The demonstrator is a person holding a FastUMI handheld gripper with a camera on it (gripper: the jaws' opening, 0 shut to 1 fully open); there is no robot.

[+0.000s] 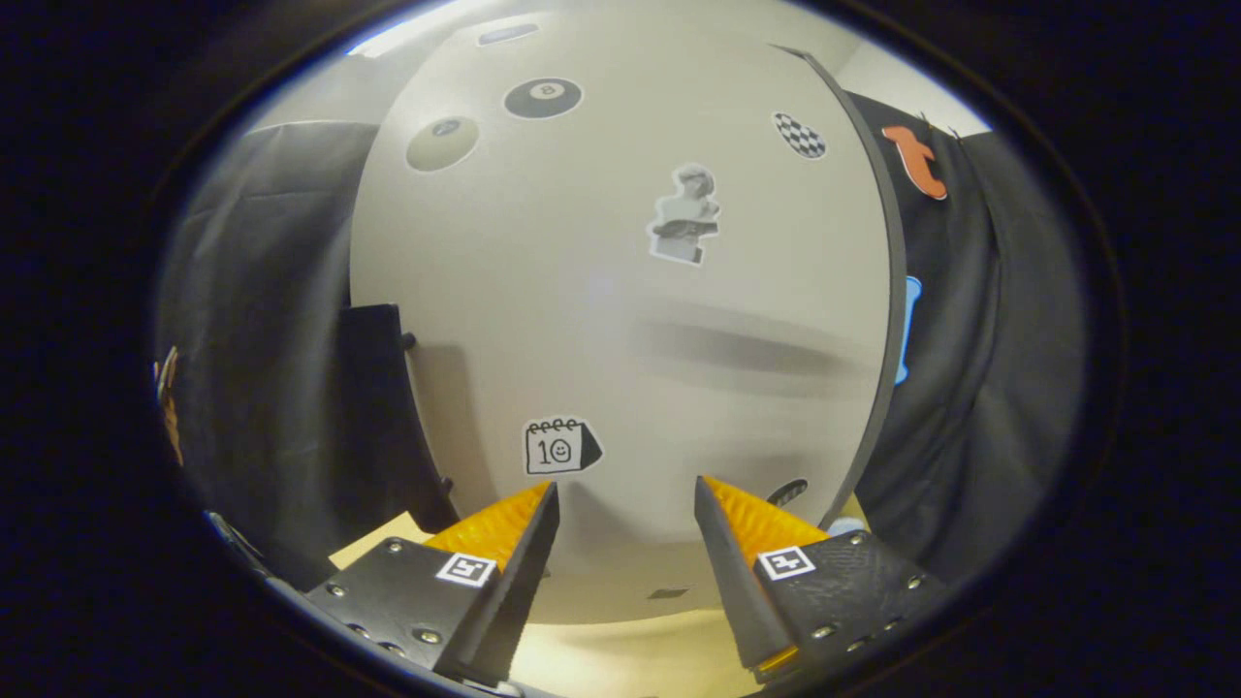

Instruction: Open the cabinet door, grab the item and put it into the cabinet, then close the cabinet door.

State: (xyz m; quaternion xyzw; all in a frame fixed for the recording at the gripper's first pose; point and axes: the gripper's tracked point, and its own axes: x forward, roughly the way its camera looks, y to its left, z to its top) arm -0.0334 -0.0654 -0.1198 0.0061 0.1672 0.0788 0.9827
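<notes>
Door: the pale cabinet door (pixel 620 291) faces the fingers close up, its dark right edge curving down toward the desk; whether it is fully shut I cannot tell
Stickers: on the door, a calendar sticker (pixel 560 446) just ahead of the left finger, a bust sticker (pixel 684 215) higher up, a checkered one (pixel 799 135) near the right edge, two ball stickers (pixel 542 98) near the top
Blur: a grey smear crosses the door above the right finger, too vague to name
Hand-held gripper: the hand-held gripper (pixel 625 494) points at the lower part of the door, fingers spread apart with nothing between them, tips very near the door; contact cannot be told
Desk: a light desk (pixel 630 659) lies under the fingers and the door's lower edge
Left of door: a dark panel (pixel 373 407) stands beside it
Surround: black cloth hangs on both sides
</notes>
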